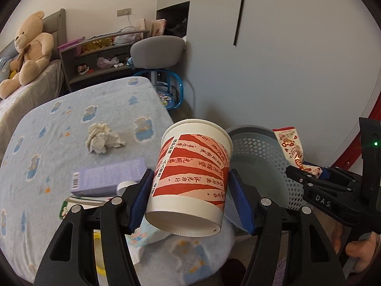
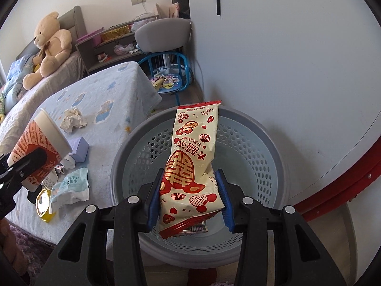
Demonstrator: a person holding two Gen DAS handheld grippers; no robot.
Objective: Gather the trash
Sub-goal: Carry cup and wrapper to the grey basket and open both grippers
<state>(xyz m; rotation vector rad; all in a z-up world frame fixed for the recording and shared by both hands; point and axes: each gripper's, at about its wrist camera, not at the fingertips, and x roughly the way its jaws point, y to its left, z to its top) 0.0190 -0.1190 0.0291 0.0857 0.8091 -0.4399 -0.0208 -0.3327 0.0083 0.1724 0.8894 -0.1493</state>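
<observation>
The left gripper (image 1: 190,195) has its fingers clenched on a white paper cup (image 1: 190,178) banded in red and pink with printed characters, tilted above the near edge of the blue-blanketed table (image 1: 71,124). The right gripper (image 2: 189,197) grasps a cream snack wrapper (image 2: 190,166) with red and gold emblems, held upright over the gray perforated basket (image 2: 257,143). Farther back on the table lie a purple box (image 1: 109,178) and a crumpled tissue (image 1: 103,138).

Red-white paper cup (image 1: 193,178) tilted; snack wrapper (image 2: 191,166) above basket (image 2: 269,143).
</observation>
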